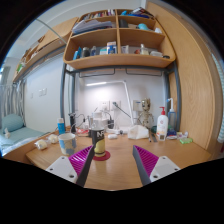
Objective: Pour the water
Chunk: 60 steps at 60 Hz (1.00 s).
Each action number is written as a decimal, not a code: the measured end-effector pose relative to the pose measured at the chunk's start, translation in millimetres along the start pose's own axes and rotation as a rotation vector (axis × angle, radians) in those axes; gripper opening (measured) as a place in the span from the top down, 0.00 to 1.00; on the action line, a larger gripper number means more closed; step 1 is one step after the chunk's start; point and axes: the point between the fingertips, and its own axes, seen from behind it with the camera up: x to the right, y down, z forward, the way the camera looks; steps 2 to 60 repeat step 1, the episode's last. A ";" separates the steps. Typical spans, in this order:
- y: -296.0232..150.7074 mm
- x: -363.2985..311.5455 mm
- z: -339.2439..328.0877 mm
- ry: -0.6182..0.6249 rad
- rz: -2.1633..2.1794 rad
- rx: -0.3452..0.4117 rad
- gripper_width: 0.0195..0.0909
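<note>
A dark bottle (99,143) with a yellowish lower band stands on a small red coaster on the wooden desk (115,172), just ahead of my left finger. A blue cup (67,142) stands to its left. My gripper (112,163) is open, its magenta pads (146,160) spread wide over bare desk with nothing between them. The bottle is slightly beyond and left of the gap.
A white spray bottle (161,124) with a red top stands at the right back. A desk lamp (117,108), a small figure (143,108) and white crumpled items (137,131) line the back wall. Wooden shelves (118,40) with clutter hang above. A bed (12,135) lies at left.
</note>
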 end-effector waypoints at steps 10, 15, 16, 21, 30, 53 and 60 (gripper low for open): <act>-0.9 1.6 -0.4 0.003 -0.002 0.006 0.17; -0.9 1.6 -0.4 0.003 -0.002 0.006 0.17; -0.9 1.6 -0.4 0.003 -0.002 0.006 0.17; -0.9 1.6 -0.4 0.003 -0.002 0.006 0.17; -0.9 1.6 -0.4 0.003 -0.002 0.006 0.17; -0.9 1.6 -0.4 0.003 -0.002 0.006 0.17; -0.9 1.6 -0.4 0.003 -0.002 0.006 0.17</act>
